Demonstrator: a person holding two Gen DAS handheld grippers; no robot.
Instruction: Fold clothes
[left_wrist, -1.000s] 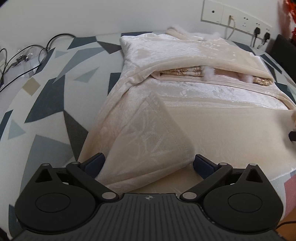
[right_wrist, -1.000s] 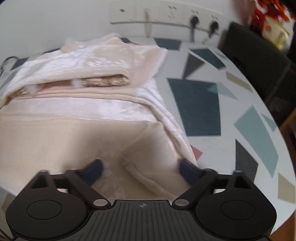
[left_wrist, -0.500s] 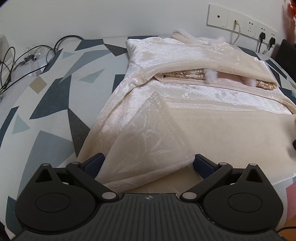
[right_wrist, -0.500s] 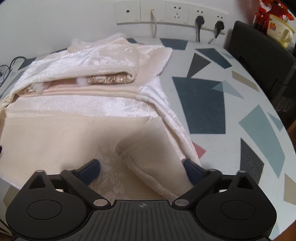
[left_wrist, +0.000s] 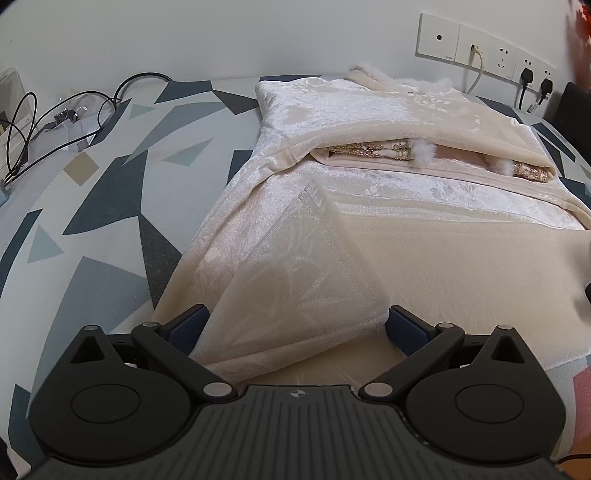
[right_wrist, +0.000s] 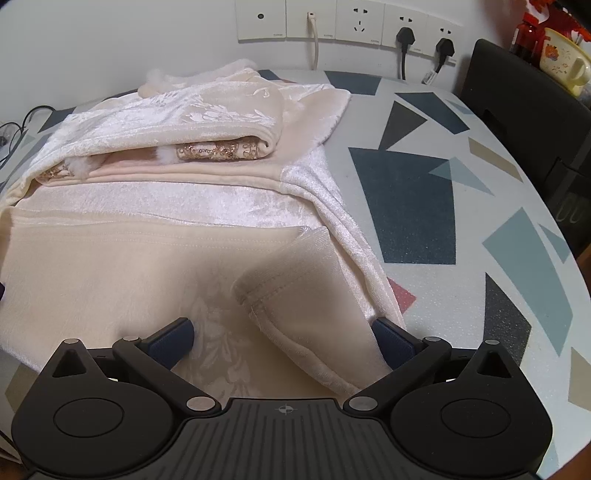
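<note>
A cream velvet garment (left_wrist: 424, 236) lies spread on the patterned table, its far part folded over gold-trimmed cuffs (left_wrist: 369, 149). It also shows in the right wrist view (right_wrist: 155, 206). My left gripper (left_wrist: 295, 326) is open, its blue fingers either side of the garment's turned-up near-left corner (left_wrist: 295, 280). My right gripper (right_wrist: 282, 338) is open, its fingers either side of the turned-up near-right corner (right_wrist: 295, 280). Neither pair of fingers is closed on the cloth.
The table (left_wrist: 103, 221) has a grey, blue and tan geometric cover. Black cables (left_wrist: 55, 118) lie at the far left. Wall sockets with plugs (right_wrist: 406, 33) line the back wall. A black chair (right_wrist: 528, 110) and a yellow mug (right_wrist: 561, 62) are at the right.
Both grippers have pulled back and risen a little, so more of the garment and wall shows. The turned-up corners stay between the open fingers.
</note>
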